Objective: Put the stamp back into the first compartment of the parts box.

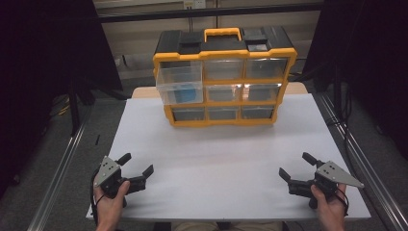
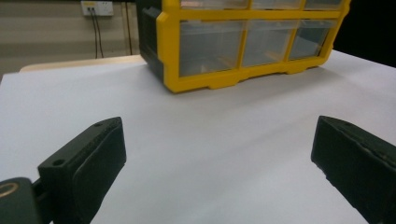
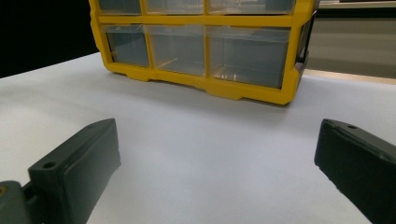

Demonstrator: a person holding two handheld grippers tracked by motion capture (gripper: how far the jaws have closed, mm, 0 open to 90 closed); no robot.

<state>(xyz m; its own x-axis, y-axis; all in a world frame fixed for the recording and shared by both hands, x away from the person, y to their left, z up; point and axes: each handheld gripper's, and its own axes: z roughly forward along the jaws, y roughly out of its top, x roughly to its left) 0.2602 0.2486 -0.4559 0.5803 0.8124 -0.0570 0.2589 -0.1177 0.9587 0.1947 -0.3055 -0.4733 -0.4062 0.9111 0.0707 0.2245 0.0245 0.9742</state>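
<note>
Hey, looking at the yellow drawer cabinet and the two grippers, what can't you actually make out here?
- Blue item in the pulled-out drawer, high view: blurred by the clear plastic and too small to identify.
- Drawer cabinet top, left gripper view: cut off by the upper edge; same in the right gripper view.
- Contents of the closed drawers, high view: hazy behind glare.
- Left gripper and right gripper: open, holding nothing.

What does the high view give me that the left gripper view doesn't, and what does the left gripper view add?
High view alone: the organizer's black top with its yellow handle, the top-left drawer pulled out with something blue inside, both hands, and the right gripper with jaws apart. Left gripper view alone: a wall outlet with two cables, plus a close look at its own jaw pads. Shared: the yellow drawer organizer, the white table, and the left gripper, open and holding nothing.
</note>
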